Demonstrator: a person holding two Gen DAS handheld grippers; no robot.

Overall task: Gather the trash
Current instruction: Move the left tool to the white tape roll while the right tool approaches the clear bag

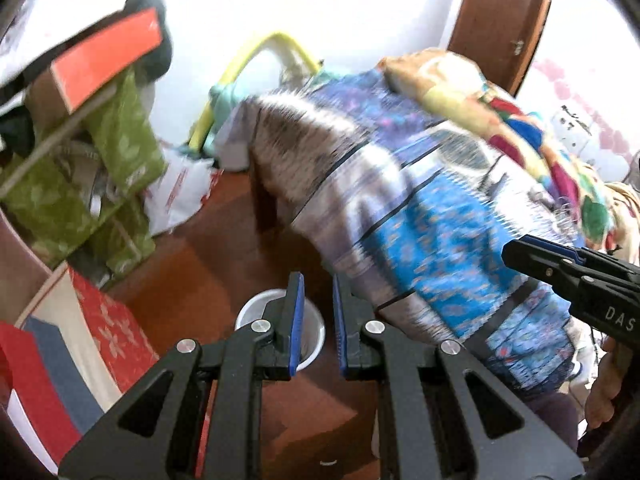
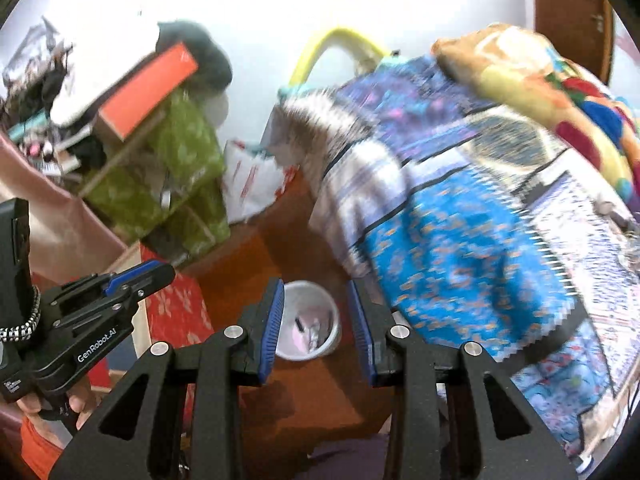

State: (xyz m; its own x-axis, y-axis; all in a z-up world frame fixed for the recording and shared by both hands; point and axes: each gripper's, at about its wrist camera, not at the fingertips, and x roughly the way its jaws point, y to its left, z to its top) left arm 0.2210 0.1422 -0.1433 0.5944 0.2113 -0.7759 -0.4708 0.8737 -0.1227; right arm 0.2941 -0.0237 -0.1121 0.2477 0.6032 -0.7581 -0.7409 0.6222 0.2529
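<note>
A white bin [image 1: 256, 310] stands on the brown wooden floor, below both grippers. In the right wrist view the bin [image 2: 294, 300] holds a few small scraps of trash [image 2: 314, 330]. My left gripper [image 1: 316, 280] hangs above the bin with its blue pads close together and nothing between them. It also shows at the left of the right wrist view [image 2: 168, 270], held by a hand. My right gripper [image 2: 315, 284] has its pads apart and holds nothing; the bin shows through the gap. From the left wrist view, the right gripper [image 1: 508, 256] juts in from the right edge.
A bed with a blue patterned blanket [image 1: 440, 240] and a colourful quilt [image 1: 460, 80] fills the right. At left are a green fabric shelf [image 1: 120, 152], an orange box [image 1: 108, 60], a red flowered box [image 1: 112, 320] and a white plastic bag [image 1: 180, 188]. Both views are motion-blurred.
</note>
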